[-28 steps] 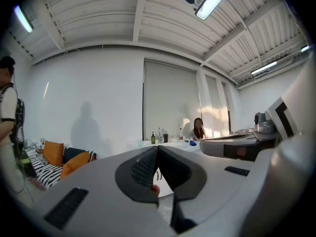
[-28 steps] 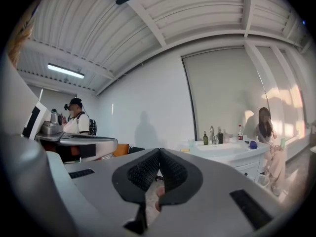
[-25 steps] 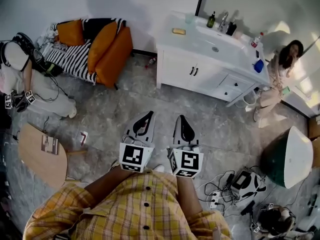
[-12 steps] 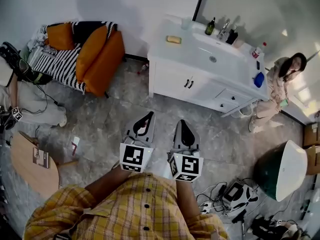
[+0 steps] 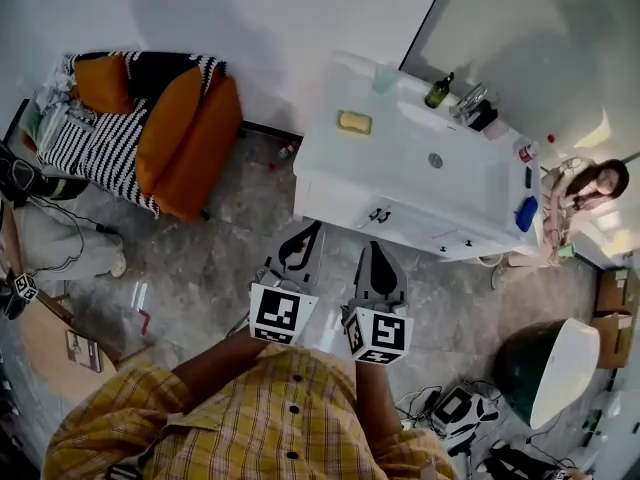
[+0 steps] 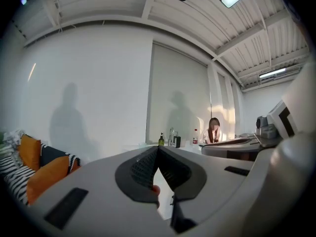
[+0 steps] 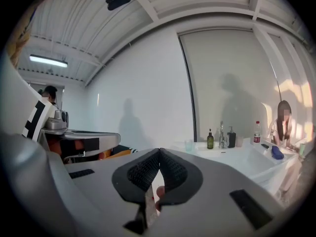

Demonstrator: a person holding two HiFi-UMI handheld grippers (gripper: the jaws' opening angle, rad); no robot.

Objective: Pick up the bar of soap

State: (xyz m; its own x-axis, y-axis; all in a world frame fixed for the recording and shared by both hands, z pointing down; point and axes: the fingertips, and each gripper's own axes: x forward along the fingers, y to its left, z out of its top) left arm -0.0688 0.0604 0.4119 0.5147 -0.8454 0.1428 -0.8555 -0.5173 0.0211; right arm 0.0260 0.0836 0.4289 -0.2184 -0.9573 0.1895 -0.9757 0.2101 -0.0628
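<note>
— What's the room like?
— Grey marbled stone floor (image 5: 200, 258), a plain white wall, and a striped sofa with orange cushions (image 5: 185, 133) at the left. A white cabinet table with a sink (image 5: 380, 158) stands against the wall (a dark green bottle (image 5: 438, 91) sits by the tap).
— And the soap?
— The yellow rectangular bar of soap (image 5: 354, 121) lies on the table's left end, well apart from both grippers.
— The grippers?
— Both the left gripper (image 5: 316, 228) and the right gripper (image 5: 371, 247) hang over the floor, jaws pressed together at the tips, with nothing between them.
</note>
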